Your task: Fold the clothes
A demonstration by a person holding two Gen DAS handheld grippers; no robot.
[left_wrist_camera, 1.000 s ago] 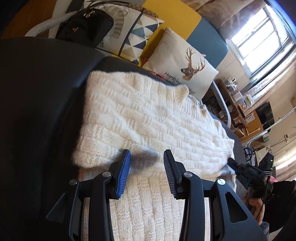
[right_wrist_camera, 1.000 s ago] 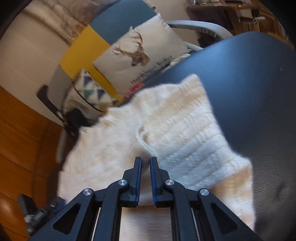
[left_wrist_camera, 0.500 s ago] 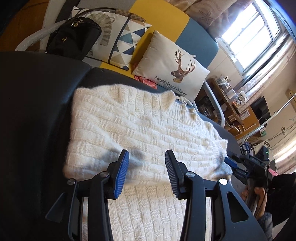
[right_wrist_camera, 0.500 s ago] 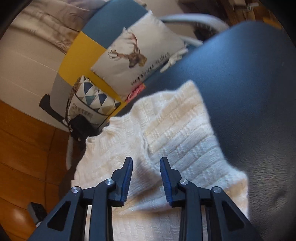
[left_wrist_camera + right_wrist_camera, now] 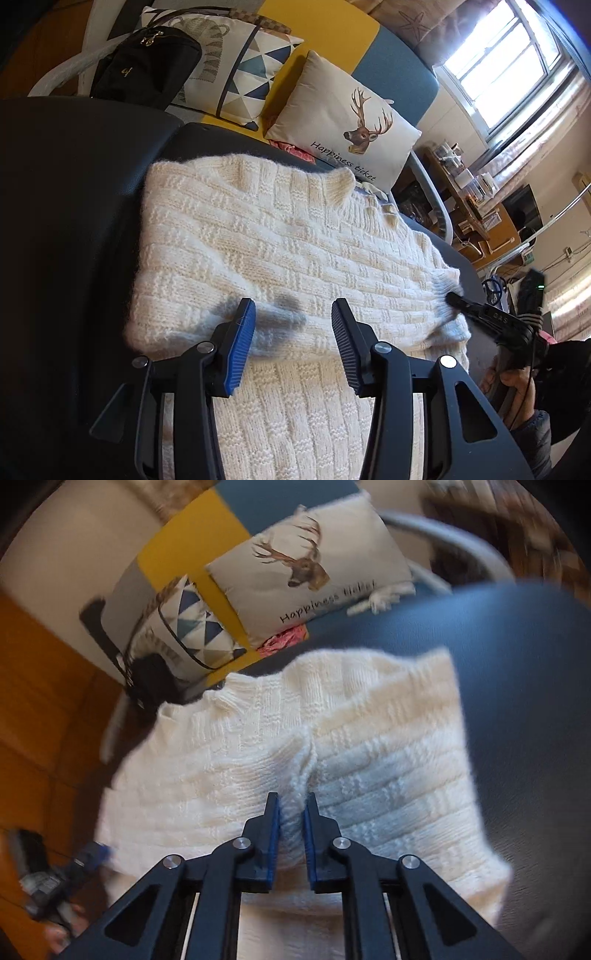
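Here, the sweater (image 5: 295,251) lies folded on the dark seat (image 5: 66,221). Left gripper (image 5: 291,343) hovers spread wide above its near fold; right gripper (image 5: 291,812) pinches a ridge of knit.

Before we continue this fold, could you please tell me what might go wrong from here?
1. The right hand-held gripper pinches only a small ridge of the sweater; the fluffy knit might slip out when lifted.
2. The left hand-held gripper is open over the folded edge, so pulling from the right alone could drag the fold askew.
3. The sweater's far edge lies near the deer pillow, and a pull might bunch it there.
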